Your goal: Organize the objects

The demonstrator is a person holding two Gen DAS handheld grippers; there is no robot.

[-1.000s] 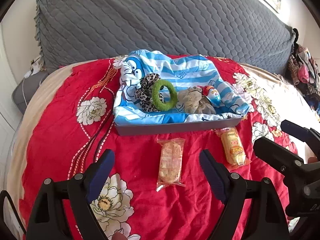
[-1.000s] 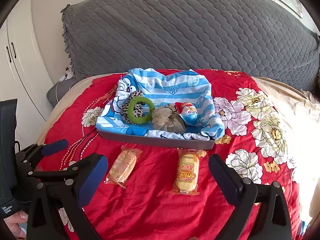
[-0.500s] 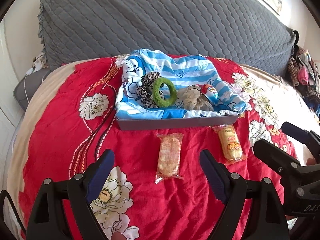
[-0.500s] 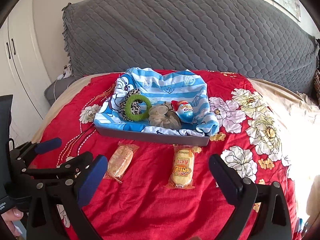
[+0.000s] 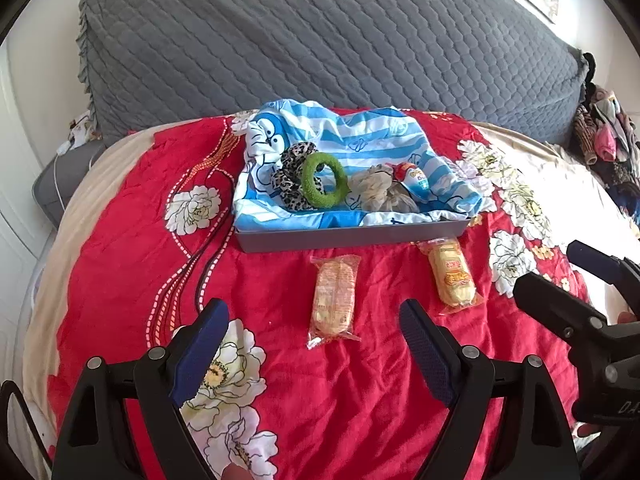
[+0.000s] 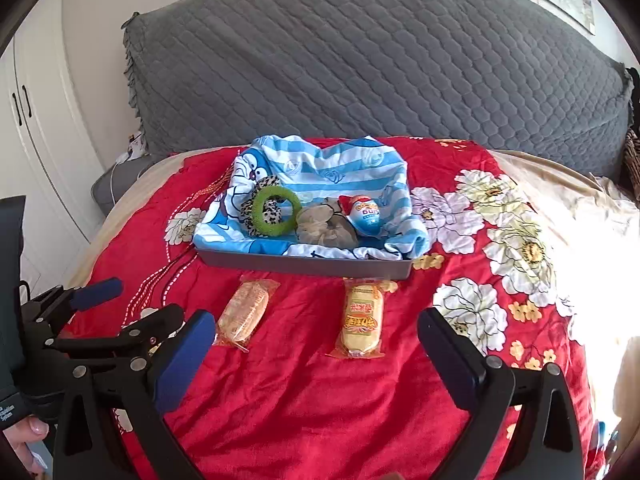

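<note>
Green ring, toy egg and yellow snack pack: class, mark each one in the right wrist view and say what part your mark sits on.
green ring (image 6: 260, 222), right wrist view, on its left band.
toy egg (image 6: 366, 214), right wrist view, on its blue lower half.
yellow snack pack (image 6: 361, 318), right wrist view, on the printed label at its middle.

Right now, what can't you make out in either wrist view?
- Tray interior: both views, covered by the striped cloth.
- Beige scrunchie: right wrist view, partly behind the toy egg.
- Snack packet print: left wrist view, too small.
- Bed's right side: right wrist view, washed out by glare.
</note>
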